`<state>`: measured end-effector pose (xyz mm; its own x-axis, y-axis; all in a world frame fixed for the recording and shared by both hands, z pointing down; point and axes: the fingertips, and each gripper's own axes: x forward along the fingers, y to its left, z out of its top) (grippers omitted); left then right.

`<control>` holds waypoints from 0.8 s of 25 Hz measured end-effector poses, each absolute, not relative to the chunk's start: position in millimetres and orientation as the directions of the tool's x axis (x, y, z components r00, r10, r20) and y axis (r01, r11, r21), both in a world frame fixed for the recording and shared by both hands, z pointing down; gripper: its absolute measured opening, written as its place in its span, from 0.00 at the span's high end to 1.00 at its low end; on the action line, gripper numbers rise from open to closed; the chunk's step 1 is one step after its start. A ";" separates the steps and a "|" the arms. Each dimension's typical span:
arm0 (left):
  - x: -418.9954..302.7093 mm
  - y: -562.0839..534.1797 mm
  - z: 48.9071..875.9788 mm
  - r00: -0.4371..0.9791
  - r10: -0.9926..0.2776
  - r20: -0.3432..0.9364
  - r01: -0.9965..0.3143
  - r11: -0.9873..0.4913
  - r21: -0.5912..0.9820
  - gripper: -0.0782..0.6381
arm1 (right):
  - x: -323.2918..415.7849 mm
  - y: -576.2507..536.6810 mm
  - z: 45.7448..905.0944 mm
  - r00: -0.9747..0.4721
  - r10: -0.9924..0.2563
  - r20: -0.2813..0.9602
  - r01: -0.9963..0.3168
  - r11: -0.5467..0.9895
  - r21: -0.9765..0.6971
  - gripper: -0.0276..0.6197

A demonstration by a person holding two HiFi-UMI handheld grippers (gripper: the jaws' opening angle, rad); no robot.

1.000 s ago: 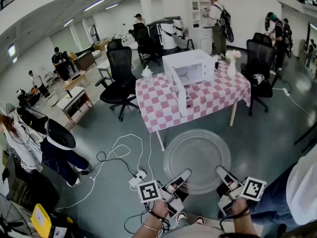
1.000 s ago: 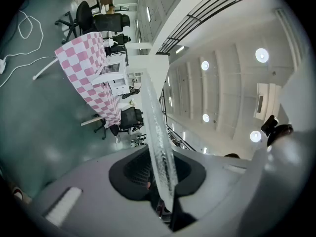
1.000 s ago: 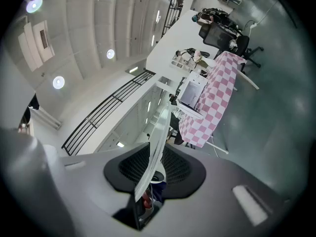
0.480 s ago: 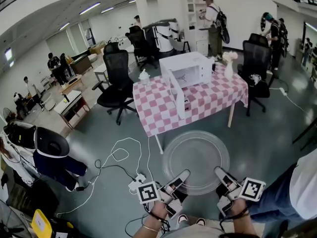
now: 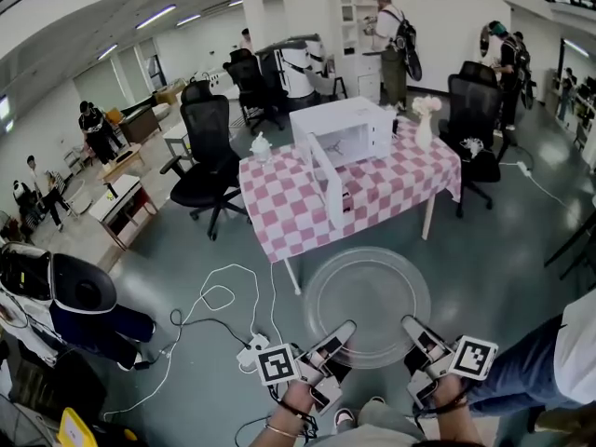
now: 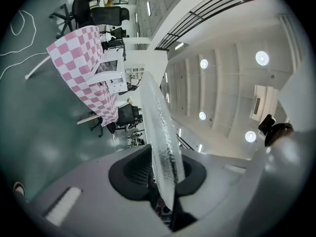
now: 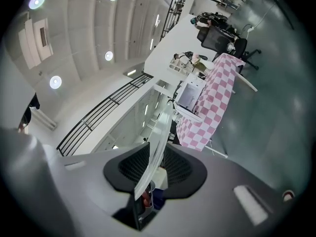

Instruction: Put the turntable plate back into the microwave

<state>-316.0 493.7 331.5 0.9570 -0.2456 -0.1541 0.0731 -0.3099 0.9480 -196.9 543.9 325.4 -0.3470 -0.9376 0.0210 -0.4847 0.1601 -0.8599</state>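
Observation:
In the head view the clear glass turntable plate (image 5: 369, 304) is held level over the floor, short of the table. My left gripper (image 5: 342, 332) is shut on its near-left rim and my right gripper (image 5: 413, 328) on its near-right rim. In the left gripper view the plate (image 6: 159, 127) runs edge-on between the black pads of the left gripper (image 6: 165, 176). The right gripper view shows the plate (image 7: 159, 137) likewise, clamped in the right gripper (image 7: 152, 171). The white microwave (image 5: 352, 128) stands on the pink checked table (image 5: 298, 208), its door (image 5: 324, 182) swung open towards me.
A white vase of flowers (image 5: 425, 123) and a small white bottle (image 5: 260, 146) stand on the table. Black office chairs (image 5: 207, 152) flank the table, one (image 5: 475, 110) at its right. White cables and a power strip (image 5: 253, 345) lie on the floor to my left. People stand in the background.
Both grippers keep their hold on the plate. In the head view the table and microwave have drifted a little to the left, and the floor scene at the left has shifted.

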 end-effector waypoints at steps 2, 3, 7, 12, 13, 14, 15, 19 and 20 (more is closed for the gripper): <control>-311.0 486.3 336.6 0.959 -0.245 -0.141 0.065 -0.293 0.954 0.82 | -191.0 536.5 327.9 -0.345 -0.938 0.030 -0.486 0.151 -0.861 0.82; -307.9 481.4 339.3 0.960 -0.246 -0.136 0.063 -0.284 0.957 0.82 | -187.8 531.3 328.8 -0.346 -0.938 0.027 -0.488 0.156 -0.859 0.82; -289.2 455.6 347.5 0.962 -0.247 -0.116 0.052 -0.251 0.967 0.82 | -170.0 505.3 337.8 -0.337 -0.941 0.019 -0.467 0.150 -0.871 0.82; -249.5 411.3 350.1 0.966 -0.237 -0.107 0.041 -0.269 0.962 0.82 | -130.0 462.8 341.1 -0.334 -0.942 0.004 -0.461 0.160 -0.873 0.82; -239.4 401.9 349.4 0.965 -0.237 -0.111 0.045 -0.268 0.962 0.82 | -120.2 453.3 340.6 -0.335 -0.942 0.000 -0.459 0.163 -0.873 0.82; -229.2 392.4 348.9 0.965 -0.235 -0.113 0.048 -0.267 0.962 0.82 | -109.9 443.6 340.0 -0.335 -0.942 -0.004 -0.459 0.167 -0.873 0.82; -219.0 382.6 348.7 0.965 -0.235 -0.114 0.049 -0.266 0.963 0.82 | -99.6 433.6 339.1 -0.335 -0.942 -0.007 -0.460 0.170 -0.871 0.82; -178.1 344.1 346.1 0.963 -0.242 -0.117 0.052 -0.258 0.965 0.82 | -57.6 393.9 334.2 -0.339 -0.941 -0.012 -0.468 0.179 -0.865 0.82; -167.7 335.7 344.5 0.963 -0.243 -0.117 0.053 -0.258 0.965 0.82 | -46.9 385.2 333.1 -0.340 -0.941 -0.009 -0.468 0.178 -0.865 0.82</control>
